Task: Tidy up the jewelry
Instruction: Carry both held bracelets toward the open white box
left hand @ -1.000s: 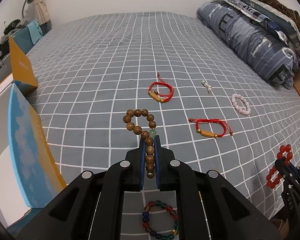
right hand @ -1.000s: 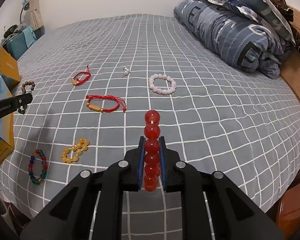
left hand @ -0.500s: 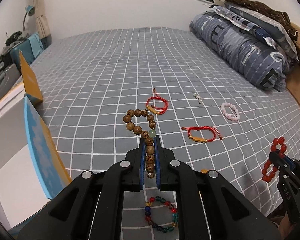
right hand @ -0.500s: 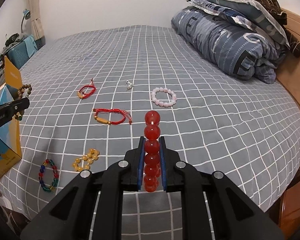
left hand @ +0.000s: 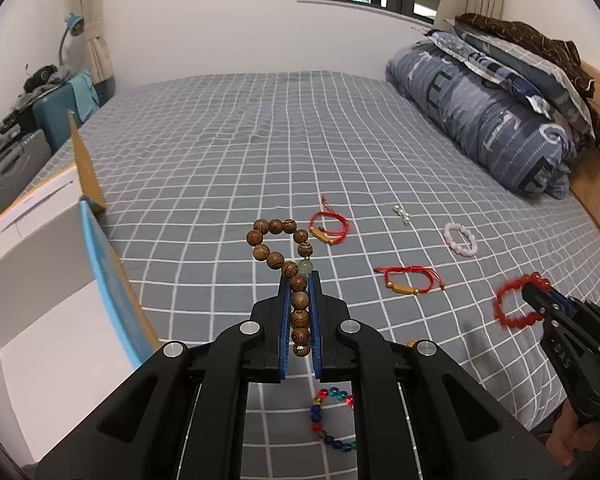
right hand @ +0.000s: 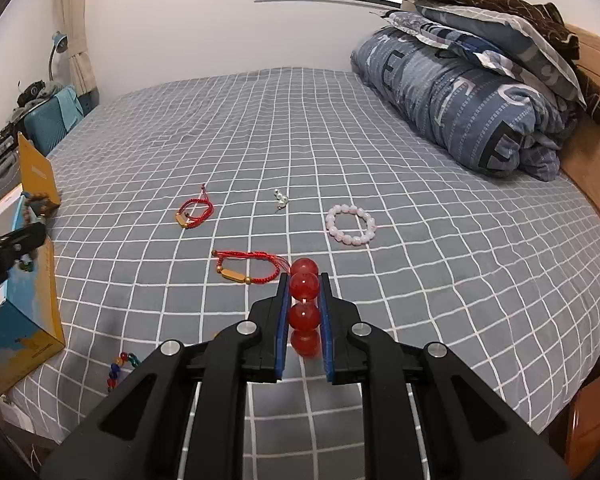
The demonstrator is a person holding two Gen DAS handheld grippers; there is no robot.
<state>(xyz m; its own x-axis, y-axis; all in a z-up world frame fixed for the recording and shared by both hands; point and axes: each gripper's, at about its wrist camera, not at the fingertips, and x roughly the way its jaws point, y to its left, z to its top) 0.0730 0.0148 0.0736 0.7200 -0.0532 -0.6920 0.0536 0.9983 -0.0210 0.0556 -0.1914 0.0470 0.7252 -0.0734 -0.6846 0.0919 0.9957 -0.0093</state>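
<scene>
- The left gripper (left hand: 299,308), low in the frame's centre, is clamped on a brown wooden bead bracelet (left hand: 286,254) looping above its tips.
- The right gripper (right hand: 305,312), bottom centre, grips a red glass bead bracelet (right hand: 305,298) above the grey checked bedspread (right hand: 340,128).

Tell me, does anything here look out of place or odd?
Nothing looks damaged. The oddity is jewelry strewn loose over the bed: two red cord bracelets, a pink bead bracelet, and small pearls. Each gripper pinches a bracelet: wooden beads, red beads.
</scene>
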